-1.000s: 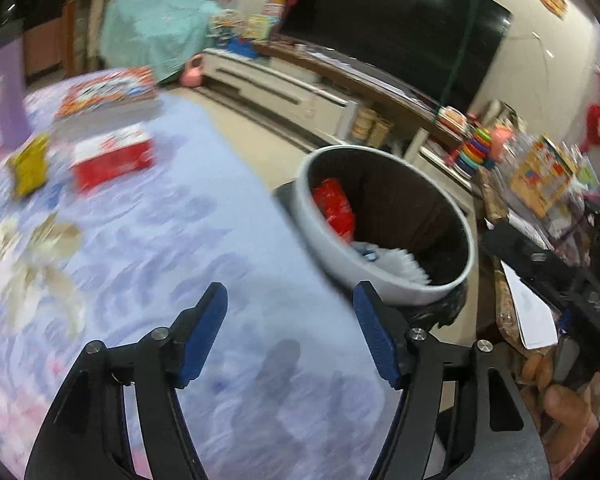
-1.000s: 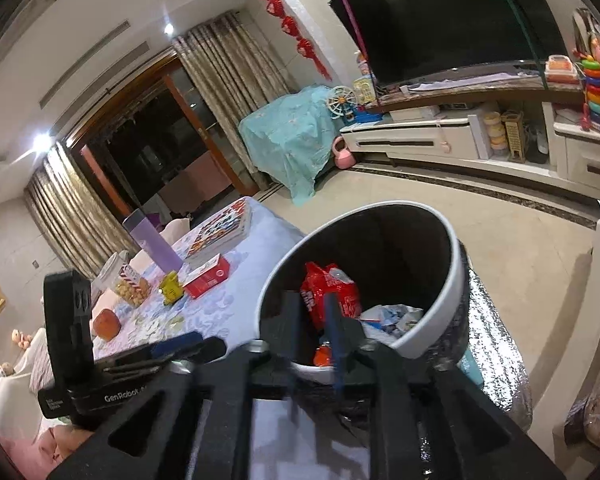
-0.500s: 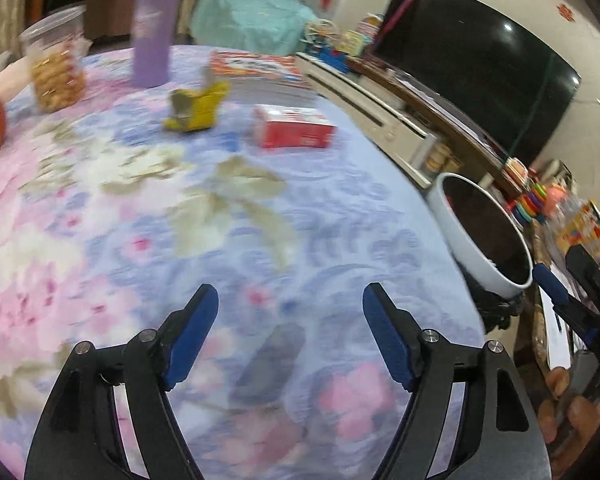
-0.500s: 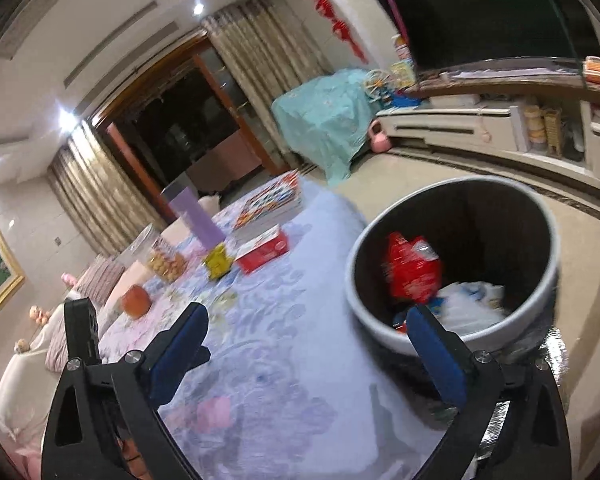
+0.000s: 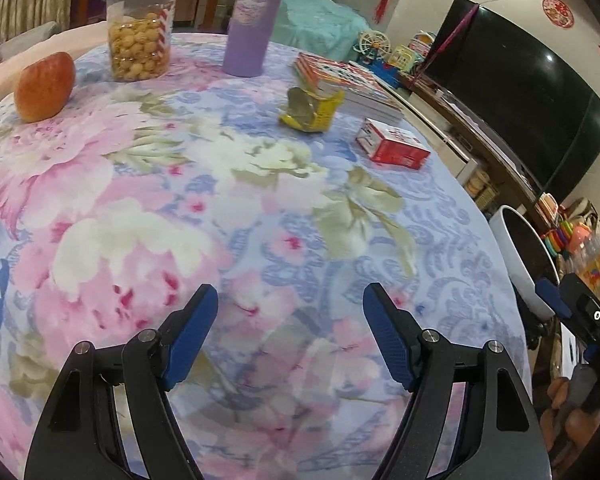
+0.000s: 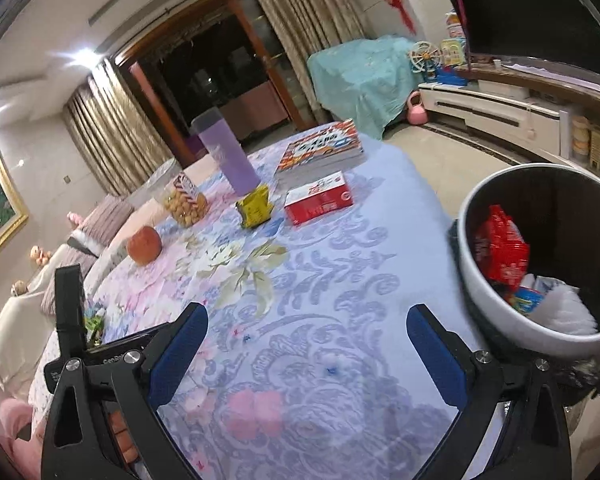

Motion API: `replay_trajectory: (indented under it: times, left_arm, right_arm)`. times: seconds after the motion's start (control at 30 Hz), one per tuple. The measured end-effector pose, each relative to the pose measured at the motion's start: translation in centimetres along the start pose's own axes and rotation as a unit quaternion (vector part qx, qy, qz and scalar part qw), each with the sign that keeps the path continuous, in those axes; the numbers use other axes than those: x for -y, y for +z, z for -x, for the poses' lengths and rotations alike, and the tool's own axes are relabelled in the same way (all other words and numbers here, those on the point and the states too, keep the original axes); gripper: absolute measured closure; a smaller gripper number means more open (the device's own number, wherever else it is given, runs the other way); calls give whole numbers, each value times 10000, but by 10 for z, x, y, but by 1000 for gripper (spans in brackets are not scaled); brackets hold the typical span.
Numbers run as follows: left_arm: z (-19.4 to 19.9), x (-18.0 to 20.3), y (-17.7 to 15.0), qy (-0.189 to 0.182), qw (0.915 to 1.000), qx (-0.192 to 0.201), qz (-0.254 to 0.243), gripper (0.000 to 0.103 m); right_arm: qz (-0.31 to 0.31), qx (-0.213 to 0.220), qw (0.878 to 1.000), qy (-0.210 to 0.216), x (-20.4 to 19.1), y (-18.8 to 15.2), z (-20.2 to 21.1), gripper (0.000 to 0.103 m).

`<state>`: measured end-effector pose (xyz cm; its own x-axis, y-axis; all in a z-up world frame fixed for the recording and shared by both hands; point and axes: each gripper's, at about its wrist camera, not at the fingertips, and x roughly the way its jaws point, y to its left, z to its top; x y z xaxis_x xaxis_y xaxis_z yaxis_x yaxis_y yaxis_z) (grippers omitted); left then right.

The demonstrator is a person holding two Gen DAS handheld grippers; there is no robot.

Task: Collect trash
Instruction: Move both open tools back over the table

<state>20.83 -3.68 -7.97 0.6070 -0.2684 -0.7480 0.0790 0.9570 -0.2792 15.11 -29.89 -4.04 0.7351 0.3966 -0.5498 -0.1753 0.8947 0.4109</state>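
Both grippers spread, empty: left gripper (image 5: 290,334), right gripper (image 6: 306,344) (jaws just opened); yellow wrapper (image 5: 312,110) crumpled, likely slips from pinch

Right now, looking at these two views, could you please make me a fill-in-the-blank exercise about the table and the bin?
1. The crumpled wrapper in front of the purple bottle is ____ in colour.
2. The fruit beside the snack jar is an ____.
3. The bin already holds a crumpled ____ packet.
4. Nothing lies between the fingers of the right gripper, so its jaws are ____.

Missing words: yellow; apple; red; open
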Motion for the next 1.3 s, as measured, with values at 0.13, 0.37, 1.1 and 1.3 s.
replay_trajectory:
  times: [0.13,0.37,1.1,1.3]
  left_arm:
    - [-2,-9,3,52,10000,-16,30,26]
    - [-8,-21,9,160,9998,-60,57,26]
    - [-36,-30,47,369,9984,-226,-367,23]
    - [-39,-29,48,350,9982,-217,-443,18]
  right_arm:
    - [61,-101,9999,-2,-5,2,-13,2]
    - [239,-327,9991,-131,-12,9,-39,2]
    - [688,-773,9941,-311,-18,64,-132,2]
    - [-55,-664,9978,-2,10,92,-155,2]
